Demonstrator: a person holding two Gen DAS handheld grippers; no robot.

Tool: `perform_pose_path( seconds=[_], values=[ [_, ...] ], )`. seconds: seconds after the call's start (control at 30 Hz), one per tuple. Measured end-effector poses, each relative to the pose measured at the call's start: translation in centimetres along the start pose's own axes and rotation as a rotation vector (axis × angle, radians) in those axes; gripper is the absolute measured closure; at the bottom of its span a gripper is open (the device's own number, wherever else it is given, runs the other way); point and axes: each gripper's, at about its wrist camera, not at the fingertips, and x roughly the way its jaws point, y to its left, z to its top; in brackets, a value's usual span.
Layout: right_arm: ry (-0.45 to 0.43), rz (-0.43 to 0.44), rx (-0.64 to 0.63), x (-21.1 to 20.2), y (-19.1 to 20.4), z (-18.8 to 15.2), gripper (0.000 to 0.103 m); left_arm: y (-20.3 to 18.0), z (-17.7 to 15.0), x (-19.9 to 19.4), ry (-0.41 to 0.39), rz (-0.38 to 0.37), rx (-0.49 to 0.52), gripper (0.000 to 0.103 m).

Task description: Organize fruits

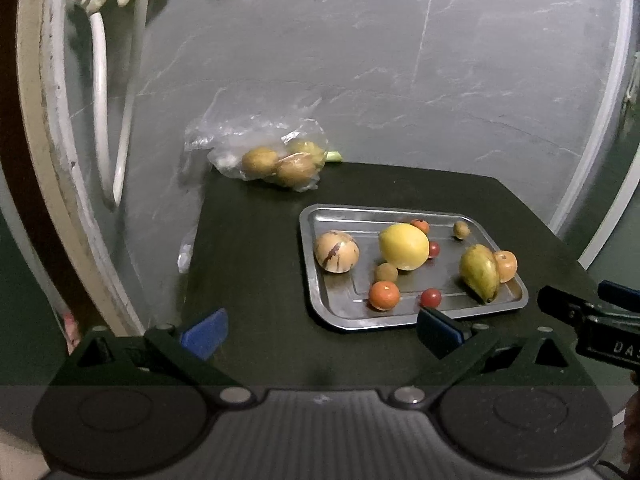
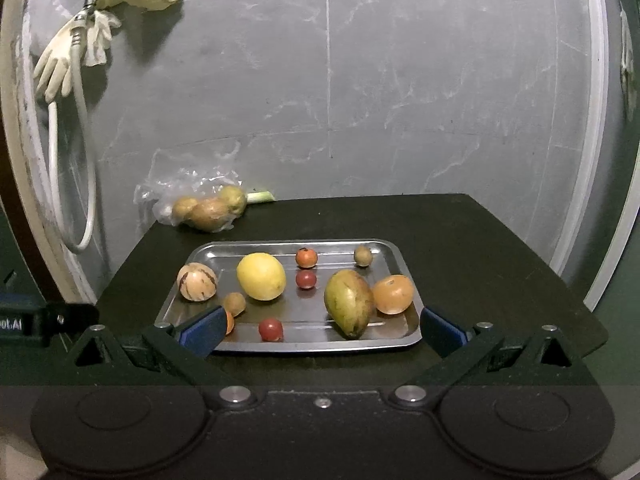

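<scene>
Before the tray [image 2: 200, 254], both hand-held grippers [image 2: 320, 330] agape

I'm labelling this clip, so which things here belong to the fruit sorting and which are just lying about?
Part of the job:
- rectangular steel tray
- large yellow lemon
- green-yellow mango
- striped cream round fruit
- small red and orange fruits, e.g.
- clear plastic bag of brownish fruit

Lying about:
- pale rubber gloves
- white hose
- green stalk

Home washroom, marble-tiled wall [image 2: 400, 80], hanging rubber gloves [image 2: 60, 64]
</scene>
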Motion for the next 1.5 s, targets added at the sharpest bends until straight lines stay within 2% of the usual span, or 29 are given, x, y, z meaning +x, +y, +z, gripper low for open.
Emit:
perform_pose_path(
  seconds=[0.23,0.67,1.5],
  values=[
    [-0.006,-0.006,-0.018,-0.7,-0.3,-0.7,0.001,0.4,-1.0,-0.2,-0.045,-0.021,0.024,0.001],
    [0.001,0.016,-0.033,-1.5,-2.1,-1.8,0.001,-1.7,-2.9,-0.6,-0.097,-0.046,0.071,0.001],
    [0.012,0.032,-0.054,-2.0,-2.6,-2.6,0.001,-2.8,-4.4,-1.1,-0.087,-0.044,0.072,0.001]
  ],
)
